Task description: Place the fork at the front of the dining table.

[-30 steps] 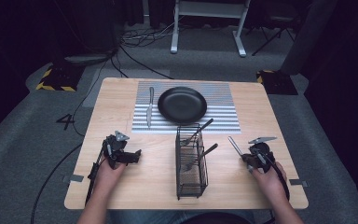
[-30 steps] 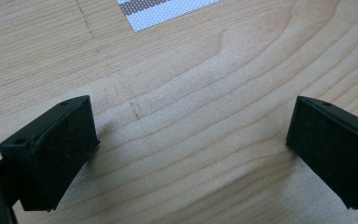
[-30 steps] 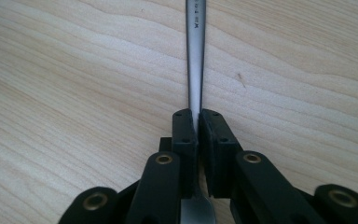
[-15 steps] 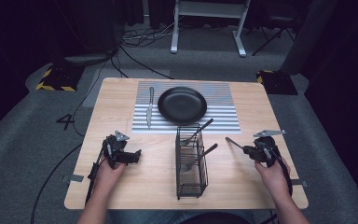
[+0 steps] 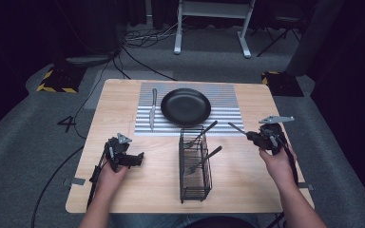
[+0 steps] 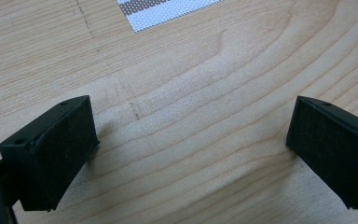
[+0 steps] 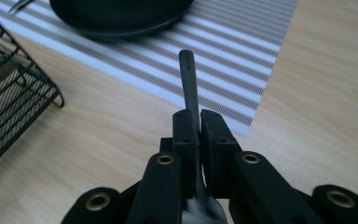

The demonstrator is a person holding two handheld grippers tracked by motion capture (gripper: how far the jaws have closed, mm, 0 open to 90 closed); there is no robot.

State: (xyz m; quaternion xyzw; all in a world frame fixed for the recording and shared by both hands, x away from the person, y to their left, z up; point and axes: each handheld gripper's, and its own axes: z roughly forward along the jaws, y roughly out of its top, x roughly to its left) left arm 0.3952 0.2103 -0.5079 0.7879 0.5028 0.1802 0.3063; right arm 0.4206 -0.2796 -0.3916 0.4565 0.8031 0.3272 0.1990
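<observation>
Utensil (image 7: 189,88) clamped in right tongs (image 7: 199,122) over wooden table (image 5: 123,185); left tongs (image 6: 191,144) gape.

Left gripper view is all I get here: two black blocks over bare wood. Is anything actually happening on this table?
Observer: Yes. The right gripper is shut on a metal utensil, handle pointing toward the striped mat.
Operator: What else is out there?
Observer: A black plate sits on that mat, with a knife lying to its left.
Operator: Where might the utensil have come from?
Observer: I can't say, but a black wire basket mid-table holds more cutlery.
</observation>
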